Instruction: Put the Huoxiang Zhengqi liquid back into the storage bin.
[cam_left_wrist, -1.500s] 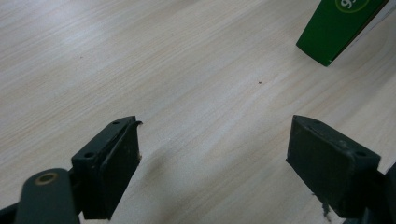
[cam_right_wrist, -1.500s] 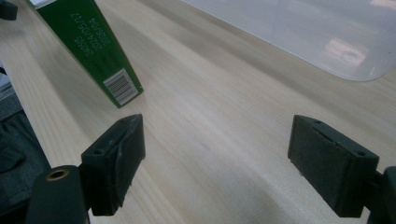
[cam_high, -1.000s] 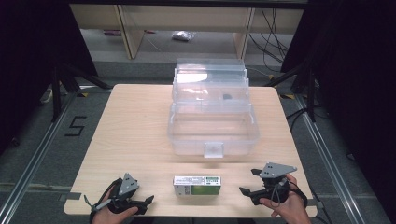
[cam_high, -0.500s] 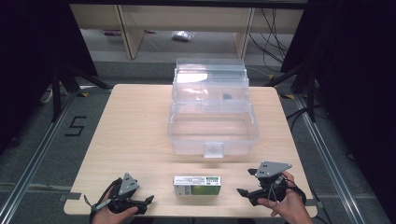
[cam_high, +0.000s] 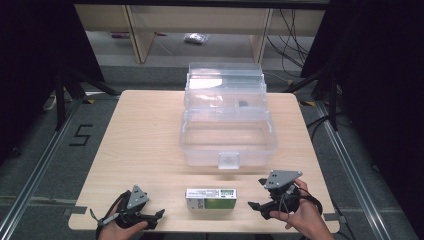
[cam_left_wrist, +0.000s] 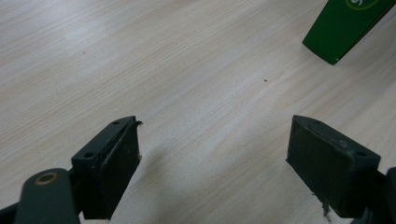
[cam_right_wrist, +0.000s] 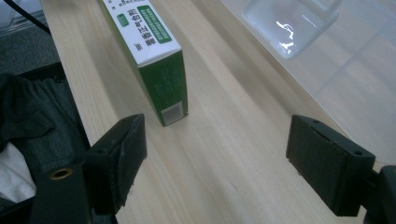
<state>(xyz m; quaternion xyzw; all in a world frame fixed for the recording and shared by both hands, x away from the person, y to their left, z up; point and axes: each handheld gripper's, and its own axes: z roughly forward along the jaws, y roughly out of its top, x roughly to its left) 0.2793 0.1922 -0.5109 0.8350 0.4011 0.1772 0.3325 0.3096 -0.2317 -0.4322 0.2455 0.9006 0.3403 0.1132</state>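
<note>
right gripper (cam_high: 259, 206) has edged left toward the green box (cam_high: 211, 198), left gripper (cam_high: 156, 216) unchanged, both jaws open and empty: grasp looks imminent.

Left claw (cam_high: 159, 214) and right claw (cam_high: 253, 205) gape wide.

The small rectangular cardboard box (cam_high: 211, 198) is green with a white top bearing green print and a barcode. The pale wooden counter (cam_high: 140, 145) shows fine straight grain. Beyond the box, the clear plastic storage bin (cam_high: 227, 130) is colourless. Both tongs are black.
</note>
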